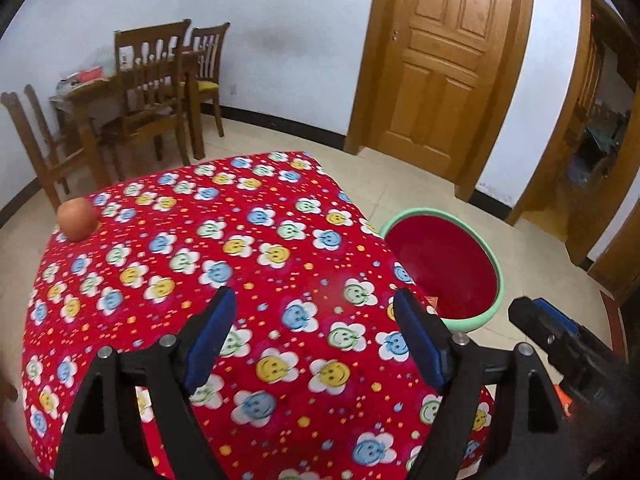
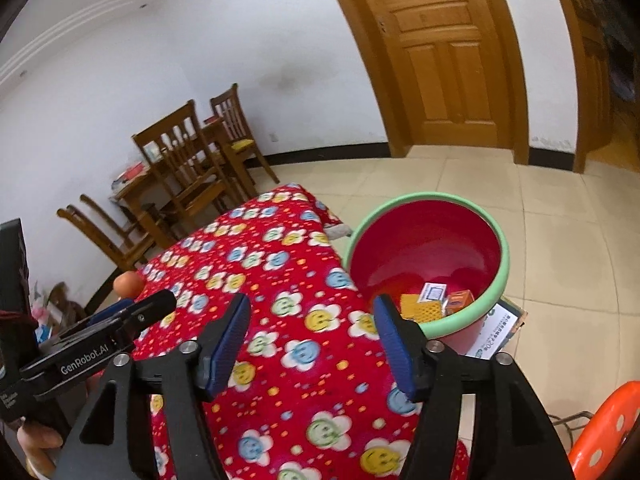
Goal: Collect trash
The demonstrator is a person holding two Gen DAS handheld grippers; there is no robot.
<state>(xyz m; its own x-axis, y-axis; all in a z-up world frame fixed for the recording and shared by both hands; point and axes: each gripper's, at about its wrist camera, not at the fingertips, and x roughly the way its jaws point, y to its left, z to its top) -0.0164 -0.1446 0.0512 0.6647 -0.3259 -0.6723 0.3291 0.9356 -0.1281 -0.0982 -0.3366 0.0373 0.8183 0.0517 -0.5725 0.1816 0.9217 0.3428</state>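
A red basin with a green rim [image 2: 505, 248] stands on the floor beside the table's right edge; it also shows in the left wrist view [image 1: 498, 276]. Inside lie small boxes: an orange one [image 2: 420, 307], a white one [image 2: 434, 292] and another orange one [image 2: 460, 300]. My left gripper [image 1: 314, 312] is open and empty above the red flowered tablecloth [image 1: 240, 240]. My right gripper [image 2: 312, 320] is open and empty over the tablecloth [image 2: 280, 280], near the basin. An apple [image 1: 78, 219] sits at the table's far left edge, also in the right wrist view [image 2: 128, 283].
Wooden chairs and a dining table [image 1: 132, 96] stand at the back left by the wall. A wooden door [image 1: 444, 60] is at the back. An orange plastic stool [image 2: 608, 432] is at the right. A printed box [image 2: 500, 328] lies under the basin.
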